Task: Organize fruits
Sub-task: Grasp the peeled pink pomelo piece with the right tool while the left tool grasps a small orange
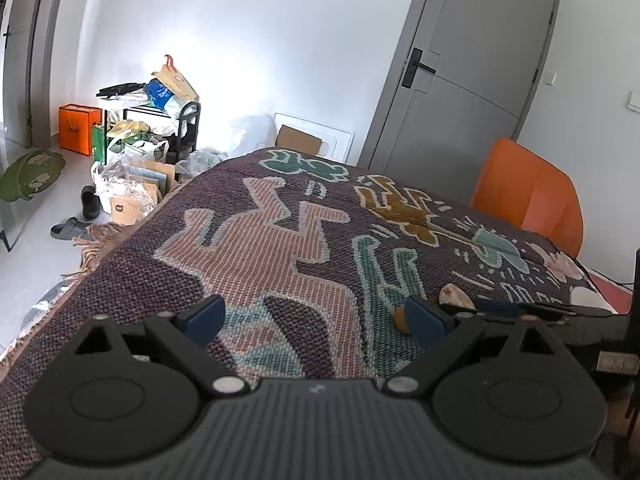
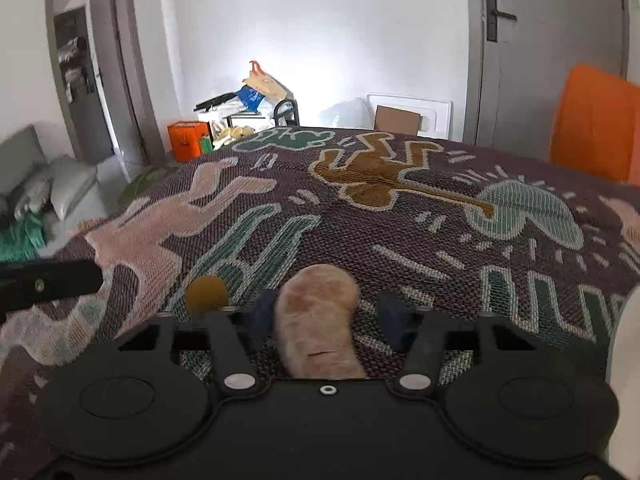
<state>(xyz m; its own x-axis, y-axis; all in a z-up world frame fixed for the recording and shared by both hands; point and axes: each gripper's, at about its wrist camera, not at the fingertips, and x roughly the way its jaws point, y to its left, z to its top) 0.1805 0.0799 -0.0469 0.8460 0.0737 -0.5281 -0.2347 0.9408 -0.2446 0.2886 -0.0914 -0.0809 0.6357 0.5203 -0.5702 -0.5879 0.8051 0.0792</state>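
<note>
A pale pink-tan elongated fruit (image 2: 318, 320) lies on the patterned blanket (image 2: 360, 208) between the fingers of my right gripper (image 2: 326, 318), which is open around it; the left pad is close to it, the right pad apart. A small round brown fruit (image 2: 207, 291) sits just left of the right gripper. In the left wrist view my left gripper (image 1: 316, 316) is open and empty over the blanket (image 1: 260, 248). The brown fruit (image 1: 400, 317) peeks out beside its right finger, and the pale fruit (image 1: 456, 295) shows beyond it, next to the right gripper.
An orange chair (image 1: 528, 196) stands at the blanket's far right. A white object (image 2: 626, 344) is at the right edge. A cluttered shelf cart (image 1: 160, 120), bags, an orange box (image 1: 79, 128) and slippers are on the floor at left. A grey door (image 1: 472, 64) is behind.
</note>
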